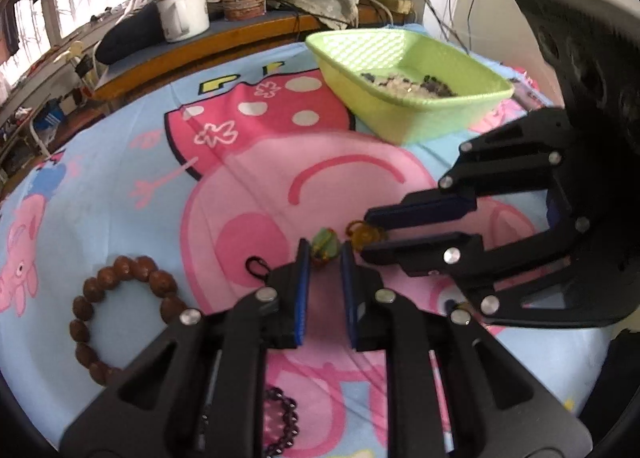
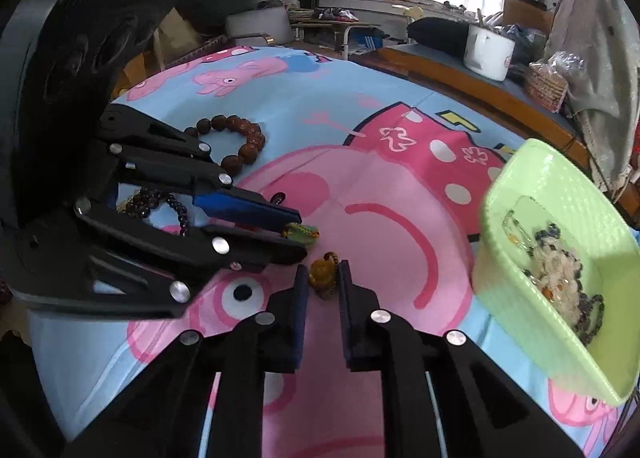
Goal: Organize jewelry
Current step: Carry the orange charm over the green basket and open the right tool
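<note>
Amber charm (image 2: 322, 276) sits pinched at the tips of the right gripper (image 2: 323, 278), and the green charm (image 1: 325, 245) is nipped by the left gripper (image 1: 325, 254), both low over the cartoon bedsheet (image 1: 120, 162). Such shallow tip grips could let either slip before reaching the green basket (image 1: 420, 114); the crowded fingers might also collide.

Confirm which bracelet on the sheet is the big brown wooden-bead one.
The brown bracelet, lying open in a ring left of the left tongs. Its beads are large and reddish-brown; the dark bracelet nearer the camera has small purple-black beads.
</note>
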The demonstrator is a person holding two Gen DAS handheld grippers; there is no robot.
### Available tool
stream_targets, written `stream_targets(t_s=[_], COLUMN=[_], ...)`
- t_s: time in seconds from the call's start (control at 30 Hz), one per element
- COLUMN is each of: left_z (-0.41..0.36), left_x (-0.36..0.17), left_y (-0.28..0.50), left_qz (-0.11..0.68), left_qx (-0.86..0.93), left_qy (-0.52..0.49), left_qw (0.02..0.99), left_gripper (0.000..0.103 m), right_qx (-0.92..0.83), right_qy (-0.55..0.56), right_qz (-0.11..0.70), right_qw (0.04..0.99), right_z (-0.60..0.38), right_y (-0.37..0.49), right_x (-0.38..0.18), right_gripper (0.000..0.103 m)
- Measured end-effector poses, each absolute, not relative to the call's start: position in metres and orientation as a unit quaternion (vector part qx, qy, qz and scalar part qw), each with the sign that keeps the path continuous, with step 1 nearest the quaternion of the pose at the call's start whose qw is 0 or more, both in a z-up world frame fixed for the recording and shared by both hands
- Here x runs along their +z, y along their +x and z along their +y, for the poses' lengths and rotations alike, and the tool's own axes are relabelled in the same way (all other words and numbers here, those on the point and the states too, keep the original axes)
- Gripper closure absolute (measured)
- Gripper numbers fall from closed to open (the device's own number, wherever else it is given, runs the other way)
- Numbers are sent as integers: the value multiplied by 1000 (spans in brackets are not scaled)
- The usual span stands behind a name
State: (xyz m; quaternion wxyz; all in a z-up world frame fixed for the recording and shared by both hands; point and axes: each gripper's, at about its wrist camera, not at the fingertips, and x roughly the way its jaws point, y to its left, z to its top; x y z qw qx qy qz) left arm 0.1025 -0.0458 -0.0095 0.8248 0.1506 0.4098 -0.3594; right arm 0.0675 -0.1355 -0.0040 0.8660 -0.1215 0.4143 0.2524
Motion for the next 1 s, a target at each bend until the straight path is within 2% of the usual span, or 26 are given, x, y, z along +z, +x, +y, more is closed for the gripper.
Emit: stream_targets(t_s=[0.17,0.37,0.6,0.63,0.67,0.7,1.0], left_z=[-49,-95,-158,-166,-170,-175,-146], left_x=[16,54,51,47,44,39,46], left_y=[93,105,153,162,168,179,179], left_qz=[393,374,415,427,436,447,432], left_qx=[-390,-428,-424,-412,-405,-393,-389], left_qy=[119,77,42,44,43,36,-8], left_qw=[824,819,804,804,803,803,814], left_gripper=[89,88,87,82,59,46,45], right_qx=[244,169,143,151,149,149,136], right_qy=[-53,50,184,212,237,250,260], right_qz=[372,307,323,333,342,330,301], right_qw=[894,935,917,906,897,898,907], right_z=[-173,-256,-314,-319,-324,-327,-331], right_y=[38,26,64,74,82,84,56], right_x=[22,61,47,39,31,29,36], right_gripper=[103,103,103,103,103,103,103])
